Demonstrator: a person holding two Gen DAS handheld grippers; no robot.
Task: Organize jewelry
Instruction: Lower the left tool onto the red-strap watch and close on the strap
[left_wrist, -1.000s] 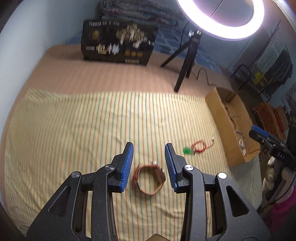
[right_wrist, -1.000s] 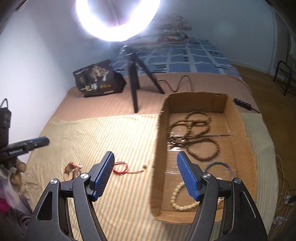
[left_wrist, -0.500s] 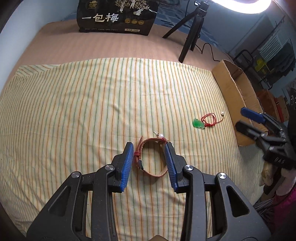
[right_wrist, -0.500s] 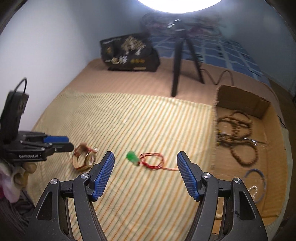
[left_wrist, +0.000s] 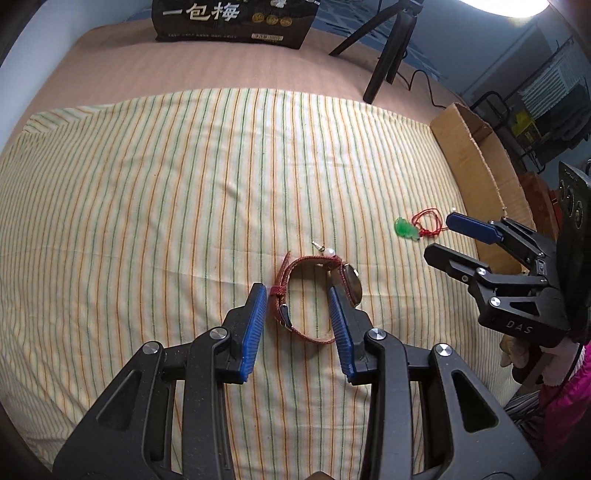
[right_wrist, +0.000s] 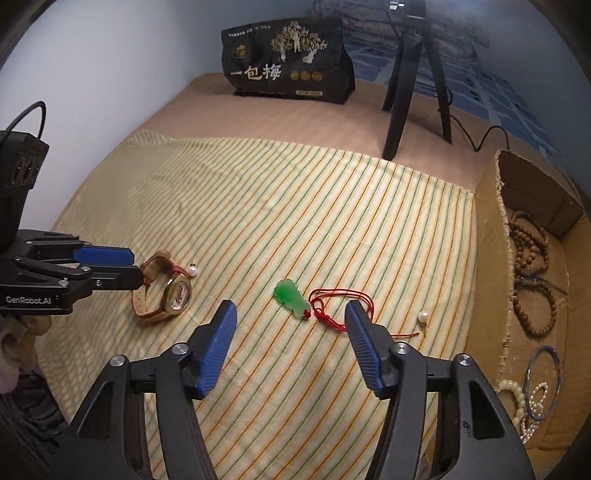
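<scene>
Right wrist view: striped cloth (right_wrist: 295, 221), yellow ground with thin green and orange lines, spread flat over a tan ribbed bed cover (right_wrist: 280, 122). Cardboard box (right_wrist: 491, 236) at the right edge of the cloth, open-topped, walls rough-cut. Inside it: dark wooden bead strands (right_wrist: 532, 266) at the far end; a thin blue bangle (right_wrist: 546, 380), cream beads (right_wrist: 515, 397) and a small pearl-like piece at the near end. Black glossy bag (right_wrist: 288, 59) with gold tree print and a black tripod (right_wrist: 410, 85) stand far back.

Watch (left_wrist: 321, 295) lies on its side mid-cloth, red textured strap looped in a ring, round gold-rimmed face. Left gripper (left_wrist: 297, 317) straddles the strap, blue ribbed pads either side, jaws narrow; whether the pads press it I cannot tell. A pearl stud (left_wrist: 328, 252) lies just beyond the strap.

Green carved pendant (right_wrist: 291, 297) on a knotted red cord (right_wrist: 340, 306), small white bead at the cord's end, lies near the box. Right gripper (right_wrist: 290, 347) hangs over it, jaws parted and just been narrowing, the pendant ahead of the pads and untouched.
</scene>
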